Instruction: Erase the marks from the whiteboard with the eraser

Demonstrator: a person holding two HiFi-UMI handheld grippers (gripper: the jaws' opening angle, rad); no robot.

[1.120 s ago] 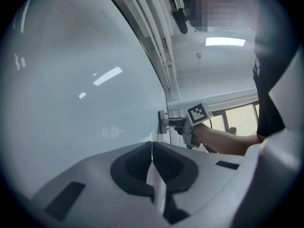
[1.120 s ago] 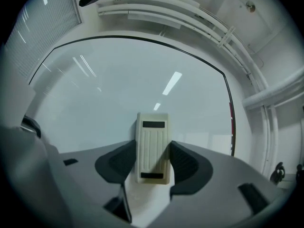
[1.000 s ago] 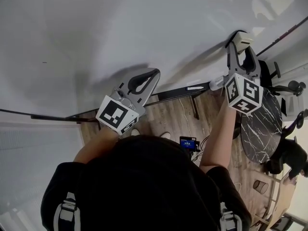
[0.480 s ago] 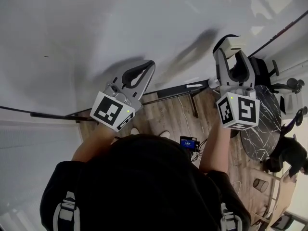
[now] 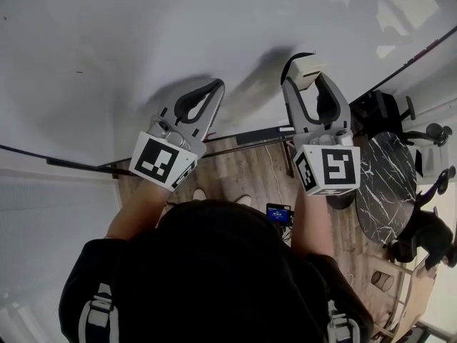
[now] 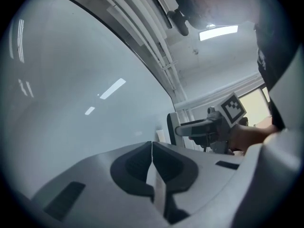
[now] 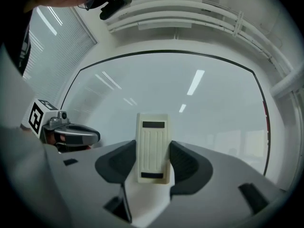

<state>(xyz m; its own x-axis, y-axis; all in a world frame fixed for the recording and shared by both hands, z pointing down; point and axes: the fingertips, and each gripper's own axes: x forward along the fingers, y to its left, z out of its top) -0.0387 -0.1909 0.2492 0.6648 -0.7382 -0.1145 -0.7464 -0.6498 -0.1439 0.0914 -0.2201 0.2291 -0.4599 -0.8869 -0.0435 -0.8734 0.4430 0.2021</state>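
The whiteboard (image 5: 178, 41) fills the upper part of the head view; its surface looks white apart from a tiny dark speck (image 5: 79, 71) at the left. My right gripper (image 5: 305, 68) is shut on the cream eraser (image 5: 308, 66), held against or just off the board. In the right gripper view the eraser (image 7: 152, 147) stands upright between the jaws, facing the whiteboard (image 7: 190, 94). My left gripper (image 5: 212, 88) is shut with nothing in it, its tip near the board to the left of the right one. The left gripper view shows the closed tips (image 6: 152, 148) beside the board (image 6: 80, 89).
A black tray rail (image 5: 243, 140) runs along the board's lower edge. Below lie wooden floor, a round dark marble table (image 5: 385, 184) and office chairs at the right. The left gripper (image 7: 71, 136) shows at the left of the right gripper view.
My right gripper has carried the eraser leftward across the board, from the right edge towards the middle. The left gripper shifted only slightly.
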